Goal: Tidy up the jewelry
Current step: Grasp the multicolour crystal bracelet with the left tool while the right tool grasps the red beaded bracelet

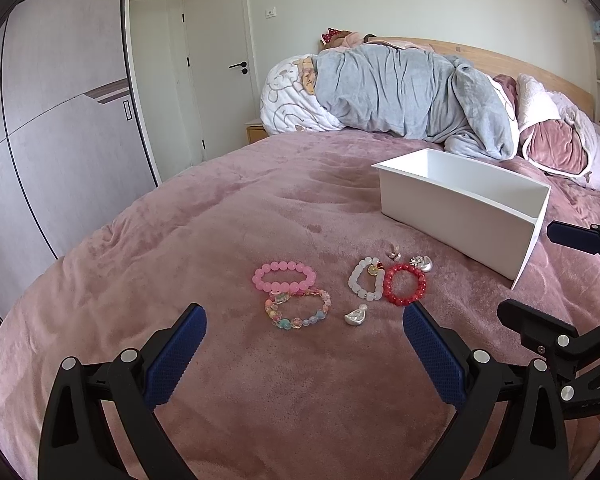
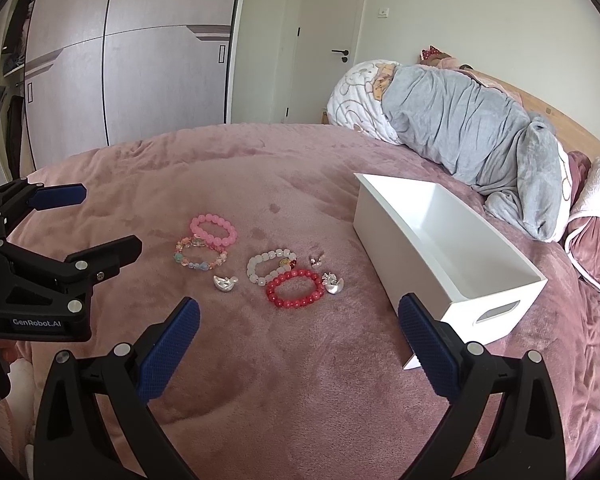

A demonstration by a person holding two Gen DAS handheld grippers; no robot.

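Several pieces of jewelry lie on the pink bedspread: a pink bead bracelet (image 1: 284, 277) (image 2: 213, 229), a pastel charm bracelet (image 1: 297, 308) (image 2: 200, 257), a white bead bracelet (image 1: 366, 283) (image 2: 269, 266), a red bead bracelet (image 1: 405, 289) (image 2: 295, 289), two silver charms (image 1: 356, 314) (image 1: 422, 263) and a small ring (image 1: 393, 254). An empty white box (image 1: 456, 208) (image 2: 440, 256) stands to their right. My left gripper (image 1: 304, 326) is open, just short of the pastel bracelet. My right gripper (image 2: 298, 318) is open, just short of the red bracelet.
A pile of grey and pink blankets and pillows (image 1: 400, 92) lies at the headboard behind the box. A wardrobe (image 1: 60, 120) and a door (image 1: 220, 72) stand beyond the bed's left edge. The bedspread (image 1: 260, 220) stretches between them.
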